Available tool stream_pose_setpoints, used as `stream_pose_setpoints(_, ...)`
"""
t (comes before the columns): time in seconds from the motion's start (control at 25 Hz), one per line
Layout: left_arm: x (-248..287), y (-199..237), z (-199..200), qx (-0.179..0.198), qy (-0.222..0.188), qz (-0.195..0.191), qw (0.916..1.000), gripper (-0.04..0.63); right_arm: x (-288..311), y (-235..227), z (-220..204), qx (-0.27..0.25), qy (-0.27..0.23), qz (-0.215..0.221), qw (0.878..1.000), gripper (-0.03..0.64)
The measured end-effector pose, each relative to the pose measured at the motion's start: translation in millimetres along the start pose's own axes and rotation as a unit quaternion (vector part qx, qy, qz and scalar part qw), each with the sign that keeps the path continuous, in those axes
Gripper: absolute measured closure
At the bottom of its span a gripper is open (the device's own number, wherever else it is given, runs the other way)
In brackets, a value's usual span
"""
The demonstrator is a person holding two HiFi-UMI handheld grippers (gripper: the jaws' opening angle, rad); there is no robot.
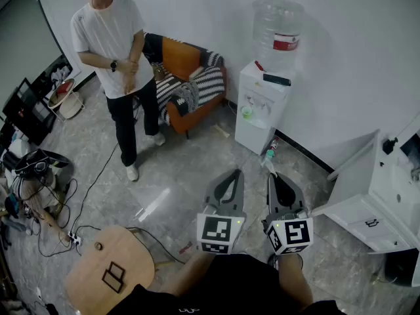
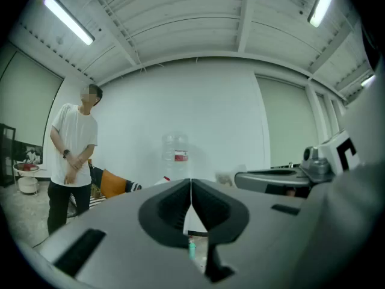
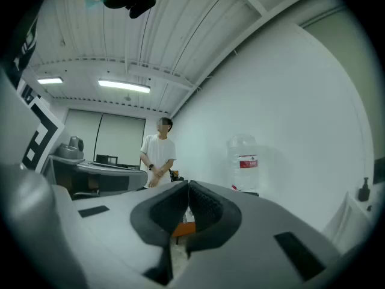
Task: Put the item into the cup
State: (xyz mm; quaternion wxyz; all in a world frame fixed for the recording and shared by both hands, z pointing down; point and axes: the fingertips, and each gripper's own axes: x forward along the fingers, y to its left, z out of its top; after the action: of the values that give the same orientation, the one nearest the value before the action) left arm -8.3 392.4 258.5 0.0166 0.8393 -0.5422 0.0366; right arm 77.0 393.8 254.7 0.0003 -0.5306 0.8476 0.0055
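No cup or item for the task shows clearly in any view. My left gripper (image 1: 232, 174) and right gripper (image 1: 273, 176) are held side by side above the floor, pointing toward a white water dispenser (image 1: 261, 107). Both are shut with nothing between the jaws. In the left gripper view the left gripper (image 2: 190, 188) has its dark pads pressed together along one thin seam. The right gripper (image 3: 188, 188) looks the same in its own view. A small green thing (image 1: 247, 113) sits in the dispenser's tap recess; what it is cannot be told.
A person in a white T-shirt (image 1: 113, 38) stands at the back left beside an orange armchair (image 1: 190, 87). A round wooden stool (image 1: 108, 274) is at my lower left, with cables (image 1: 56, 225) on the floor. White furniture (image 1: 371, 199) stands at the right.
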Motion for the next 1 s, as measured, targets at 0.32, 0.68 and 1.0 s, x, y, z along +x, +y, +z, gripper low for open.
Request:
stream_pose_setpoints(0.32,1,-10,-1,0.0,0.002,0.006,1.0,0.58,-7,-9,1,0.002,-0.002,0.005,1.0,0.606)
stream_pose_setpoints(0.68,1,-27,0,0.001,0.002,0.018,0.9998,0.58,-22,-25,4,0.004,-0.009,0.01,1.0,0.606)
stream_pose_setpoints(1.0,-8,-47,-11,-0.007,0.004,0.044,0.999,0.58,-46,-43,-4,0.01,-0.013,0.018,1.0,0.606)
